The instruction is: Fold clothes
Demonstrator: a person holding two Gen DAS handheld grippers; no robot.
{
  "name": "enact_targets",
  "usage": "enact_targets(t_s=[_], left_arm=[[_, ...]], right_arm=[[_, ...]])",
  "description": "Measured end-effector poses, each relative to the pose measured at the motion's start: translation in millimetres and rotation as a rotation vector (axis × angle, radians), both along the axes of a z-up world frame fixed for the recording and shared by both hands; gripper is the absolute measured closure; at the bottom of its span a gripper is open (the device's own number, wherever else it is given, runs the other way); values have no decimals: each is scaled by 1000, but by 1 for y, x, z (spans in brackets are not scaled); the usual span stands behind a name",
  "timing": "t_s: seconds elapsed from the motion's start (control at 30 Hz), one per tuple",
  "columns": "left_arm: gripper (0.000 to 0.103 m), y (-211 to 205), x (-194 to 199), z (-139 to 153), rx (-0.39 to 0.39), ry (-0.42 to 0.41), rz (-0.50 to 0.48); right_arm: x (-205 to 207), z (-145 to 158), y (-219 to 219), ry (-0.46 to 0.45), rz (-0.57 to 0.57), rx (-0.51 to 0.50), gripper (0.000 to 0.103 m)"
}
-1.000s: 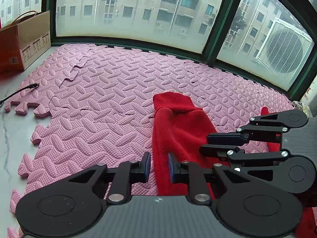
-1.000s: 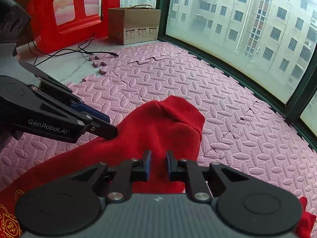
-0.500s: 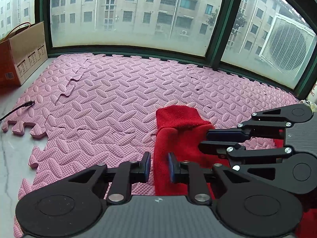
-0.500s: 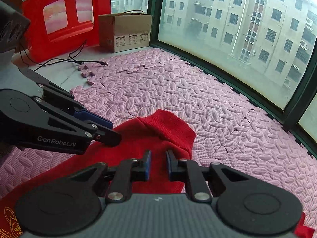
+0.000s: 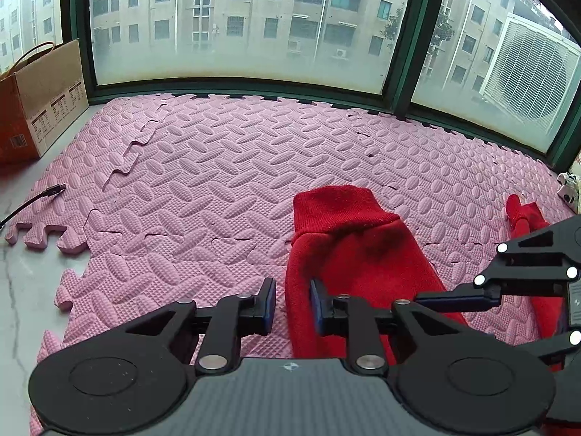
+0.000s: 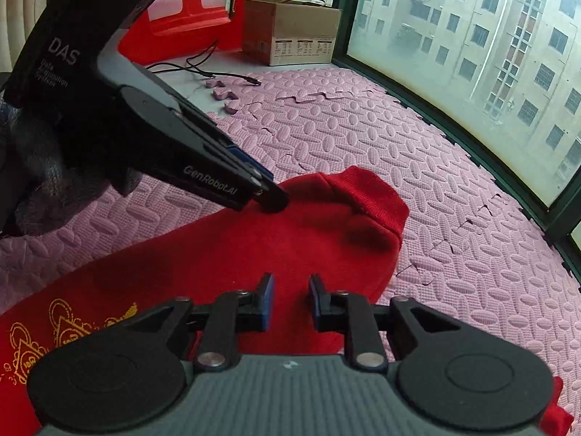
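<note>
Red sweater (image 5: pixel 348 250) is seen lying on the pink foam mat (image 5: pixel 225 167) toward its near right part, well short of the window edge, one sleeve laid over the body with the ribbed cuff (image 5: pixel 337 203) pointing toward the glass; gold embroidery (image 6: pixel 54 330) shows at the near left in the right wrist view. The left gripper (image 5: pixel 290 303) is held just above the sleeve's left edge and the right gripper (image 6: pixel 289 303) over its middle; the fingers of both are being parted, a narrow gap is shown between them, and no cloth is pinched, though red knit is seen through each gap. The sleeve fold appears to be at the point of release. It would be done well if the fingers were drawn clear without snagging the fleecy knit, and the sleeve then pressed flat so the cuff stays aligned with the body. The fabric looks soft, thick and limp, the cuff tightly ribbed; the mat is embossed with oval studs and jigsaw-edged. A cardboard box (image 5: pixel 40 98) and a black cable (image 5: pixel 32 201) are seen beyond the mat's left edge.
</note>
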State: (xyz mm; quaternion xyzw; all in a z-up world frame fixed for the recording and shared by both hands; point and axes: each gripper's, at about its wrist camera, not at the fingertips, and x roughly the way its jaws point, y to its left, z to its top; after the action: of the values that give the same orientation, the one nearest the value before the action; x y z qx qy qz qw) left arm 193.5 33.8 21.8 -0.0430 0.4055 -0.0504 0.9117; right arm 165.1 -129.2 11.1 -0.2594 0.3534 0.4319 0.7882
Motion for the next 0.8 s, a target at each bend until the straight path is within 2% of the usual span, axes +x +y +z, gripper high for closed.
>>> enact_targets(t_s=[0.13,0.27,0.33,0.43,0.6,0.8], left_arm=[[80,-3,-20,14,-9,-30,-27],[82,-8,-42,19,-12,-20,-57],[85,-9,-55,20,-17,-17,-68],[89,-10,-71,19,-66,-13,-92],[92,-17,-77,6,-32,18,-111],[93,-11,-75,4,-54,42,-91]], right_arm=[[-25,5,-7,25,67,-13,81],[-40,2,-19,19,67,-48,81],[-40,3,-27,45,36,-42,80],[-44,4,-34,32,26,-47,80],[-51,4,-33,19,24,-52,80],[-55,18,-57,-1,-44,-25,75]])
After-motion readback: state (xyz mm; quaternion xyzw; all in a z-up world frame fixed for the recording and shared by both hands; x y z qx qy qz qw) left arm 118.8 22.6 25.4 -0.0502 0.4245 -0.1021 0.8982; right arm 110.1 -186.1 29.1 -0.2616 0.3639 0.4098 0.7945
